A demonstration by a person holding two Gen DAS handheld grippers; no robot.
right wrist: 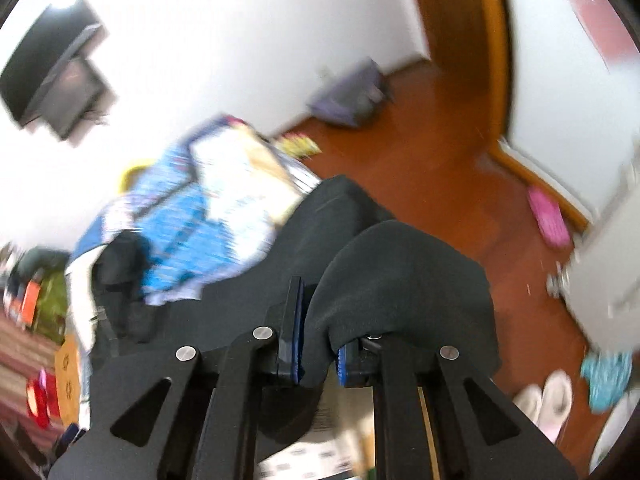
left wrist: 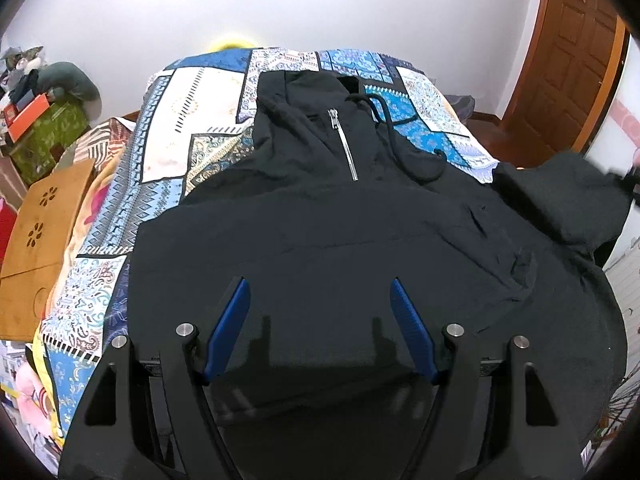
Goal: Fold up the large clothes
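Observation:
A black hooded jacket [left wrist: 320,216] with a silver zipper [left wrist: 345,144] and black drawstring lies face up on a blue patterned bedspread [left wrist: 192,128]. My left gripper [left wrist: 320,292] is open, its blue pads just above the jacket's lower body, holding nothing. My right gripper [right wrist: 318,344] is shut on a fold of the black jacket fabric [right wrist: 400,280], lifted above the bed's right side; this view is motion-blurred. The raised sleeve shows at the right in the left wrist view [left wrist: 568,200].
A brown cardboard panel [left wrist: 40,248] leans at the bed's left. A green box [left wrist: 48,136] with clutter stands by the left wall. A wooden door [left wrist: 568,52] is at the right. Shoes [right wrist: 548,400] and a pink item [right wrist: 548,216] lie on the wood floor.

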